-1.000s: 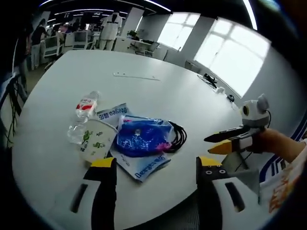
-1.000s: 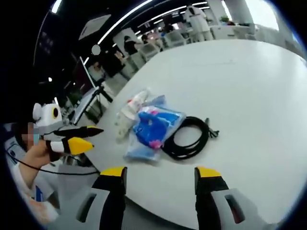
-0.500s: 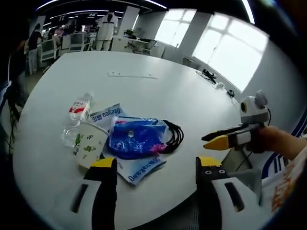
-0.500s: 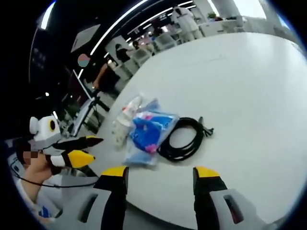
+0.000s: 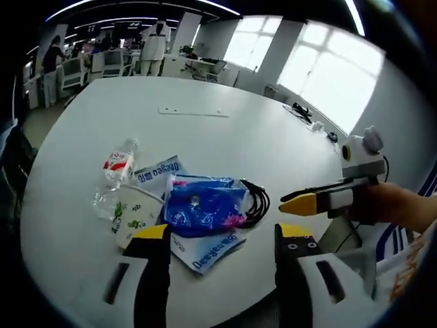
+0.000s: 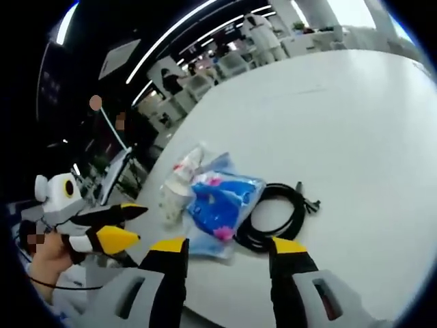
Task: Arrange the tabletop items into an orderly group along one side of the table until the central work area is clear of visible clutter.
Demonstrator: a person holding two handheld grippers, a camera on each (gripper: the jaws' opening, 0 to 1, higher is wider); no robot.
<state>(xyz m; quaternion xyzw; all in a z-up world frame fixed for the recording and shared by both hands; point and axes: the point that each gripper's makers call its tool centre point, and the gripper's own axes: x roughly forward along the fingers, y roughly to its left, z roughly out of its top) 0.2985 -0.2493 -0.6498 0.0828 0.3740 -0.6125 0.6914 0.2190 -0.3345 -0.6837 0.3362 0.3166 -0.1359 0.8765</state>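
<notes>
A pile lies near the white table's front edge: a clear water bottle [image 5: 116, 168] with a red label, a paper cup [image 5: 136, 214] with green print lying on its side, a blue pouch [image 5: 201, 209] on blue-and-white packets [image 5: 209, 249], and a coiled black cable [image 5: 255, 199]. My left gripper [image 5: 220, 236] is open just in front of the pile, with nothing between its jaws. The right gripper [image 5: 304, 199] enters from the right, held by a hand. In the right gripper view my right gripper [image 6: 229, 247] is open before the pouch [image 6: 222, 202], cable [image 6: 278, 215], bottle [image 6: 186, 162] and cup [image 6: 170, 195].
The round white table [image 5: 205, 130] stretches far back, with a thin flat strip [image 5: 192, 113] lying on it. Small dark items [image 5: 299, 113] sit at its right rim near the windows. People and chairs [image 5: 102, 58] stand beyond the far edge.
Both views have shifted slightly with the hands; the pile sits a little closer to the jaws now. The things on the table have not moved, and both grippers stay open.
</notes>
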